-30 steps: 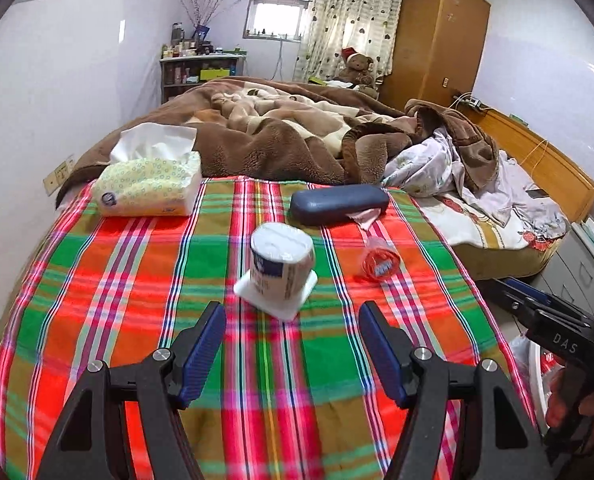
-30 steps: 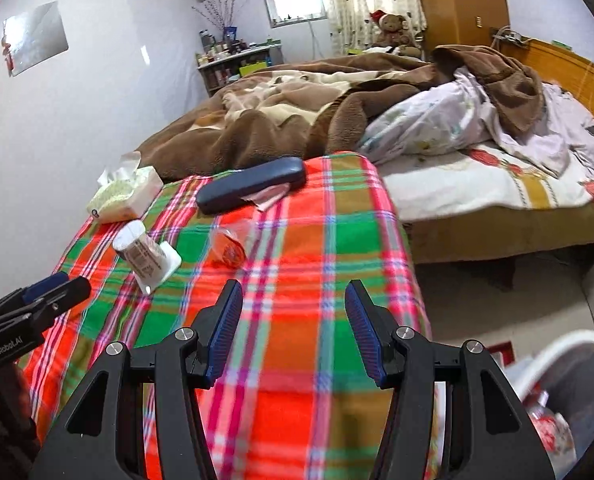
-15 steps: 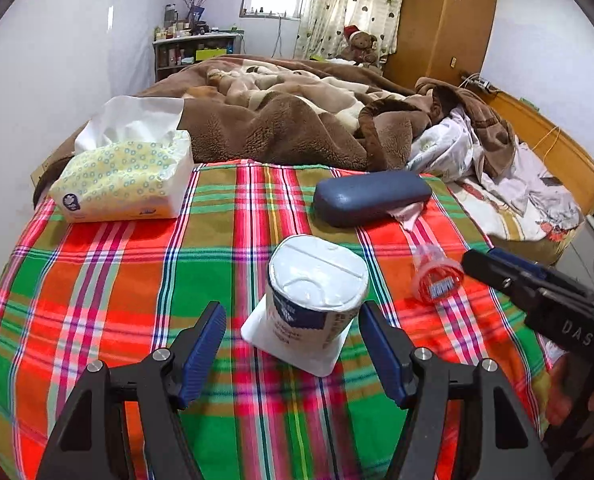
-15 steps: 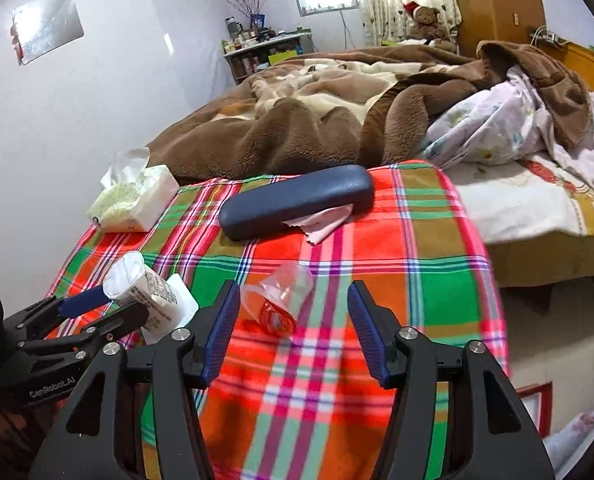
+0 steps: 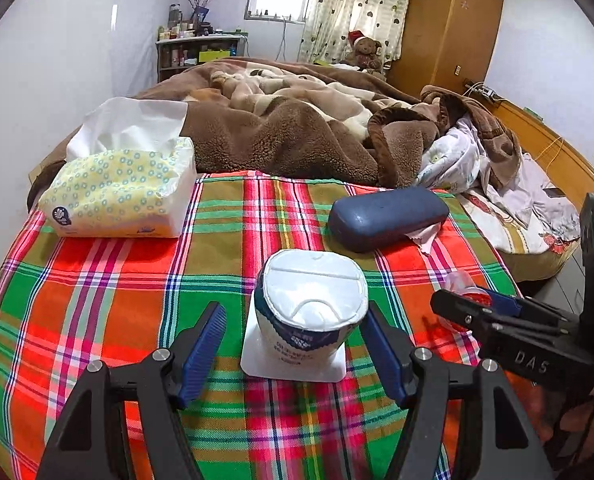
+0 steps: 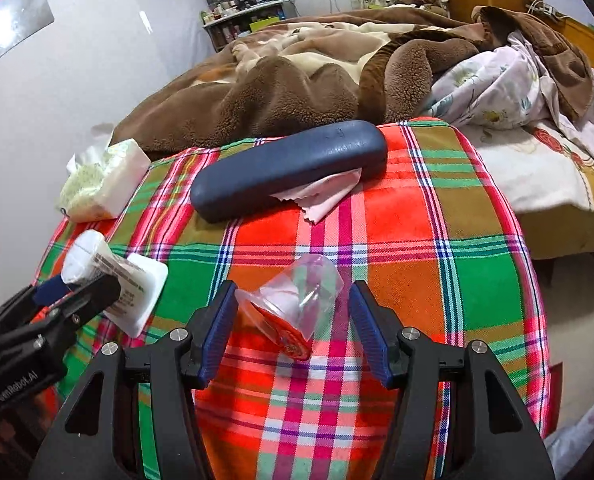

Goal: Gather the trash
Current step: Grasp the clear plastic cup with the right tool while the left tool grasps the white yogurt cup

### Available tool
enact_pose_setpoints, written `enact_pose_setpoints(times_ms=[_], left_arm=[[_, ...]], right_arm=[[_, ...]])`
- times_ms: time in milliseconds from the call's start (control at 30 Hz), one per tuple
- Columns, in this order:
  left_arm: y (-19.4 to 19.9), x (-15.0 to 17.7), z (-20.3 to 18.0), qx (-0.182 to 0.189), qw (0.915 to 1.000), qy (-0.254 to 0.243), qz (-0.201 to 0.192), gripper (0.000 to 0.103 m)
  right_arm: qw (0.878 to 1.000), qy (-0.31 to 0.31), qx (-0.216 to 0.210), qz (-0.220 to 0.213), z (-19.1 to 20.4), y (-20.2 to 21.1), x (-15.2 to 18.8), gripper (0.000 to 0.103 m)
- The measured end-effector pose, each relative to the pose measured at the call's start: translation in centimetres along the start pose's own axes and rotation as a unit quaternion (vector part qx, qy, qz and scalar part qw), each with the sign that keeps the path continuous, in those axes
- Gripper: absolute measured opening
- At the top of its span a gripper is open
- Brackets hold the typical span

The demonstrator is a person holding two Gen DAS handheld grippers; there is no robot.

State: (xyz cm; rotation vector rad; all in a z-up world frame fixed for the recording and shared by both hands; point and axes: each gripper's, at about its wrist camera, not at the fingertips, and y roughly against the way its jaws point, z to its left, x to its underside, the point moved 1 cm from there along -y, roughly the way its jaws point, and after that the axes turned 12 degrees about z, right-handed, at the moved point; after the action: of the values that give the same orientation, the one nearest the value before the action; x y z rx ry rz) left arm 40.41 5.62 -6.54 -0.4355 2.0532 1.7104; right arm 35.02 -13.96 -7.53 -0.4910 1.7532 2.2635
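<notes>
Tip for the grab: both tongs are about half open with nothing held yet, the left gripper (image 5: 295,346) straddling the upside-down white yogurt cup (image 5: 311,306) and the right gripper (image 6: 293,330) straddling the clear jelly cup (image 6: 293,300), both on the plaid cloth (image 5: 109,280). I'd sink a bit lower so the pads meet the cup walls, then squeeze gently. Yogurt cup's axis stands upright, lid flange down; jelly cup lies on its side, red lid toward the camera.

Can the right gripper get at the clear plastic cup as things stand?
Probably yes. The clear plastic cup lies on its side between the open fingers of the right gripper, with nothing across the gap; the glasses case sits well beyond it.
</notes>
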Motion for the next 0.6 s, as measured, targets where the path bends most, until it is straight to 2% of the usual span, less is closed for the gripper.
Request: enact_pose_setpoints(times_ms=[67, 233, 300, 367, 600], left_arm=[[-0.2, -0.1, -0.2, -0.008, 1.0, -0.006, -0.001, 0.069], [-0.9, -0.4, -0.4, -0.005, 1.0, -0.005, 0.001, 0.069], [-0.9, -0.4, -0.3, -0.01, 0.9999, -0.003, 0.002, 0.065], [-0.9, -0.3, -0.4, -0.007, 1.0, -0.003, 0.001, 0.055], [0.0, 0.4, -1.1, -0.019, 0.9997, -0.012, -0.003, 0.055]], right_arm=[[1.0, 0.004, 0.004, -0.002, 0.1, 0.1, 0.1, 0.055], [1.0, 0.003, 0.006, -0.008, 0.0, 0.3, 0.3, 0.055], [1.0, 0.004, 0.008, -0.011, -0.1, 0.3, 0.3, 0.055], [1.0, 0.005, 0.009, -0.014, -0.1, 0.4, 0.3, 0.055], [1.0, 0.002, 0.004, -0.019, -0.2, 1.1, 1.1, 0.055]])
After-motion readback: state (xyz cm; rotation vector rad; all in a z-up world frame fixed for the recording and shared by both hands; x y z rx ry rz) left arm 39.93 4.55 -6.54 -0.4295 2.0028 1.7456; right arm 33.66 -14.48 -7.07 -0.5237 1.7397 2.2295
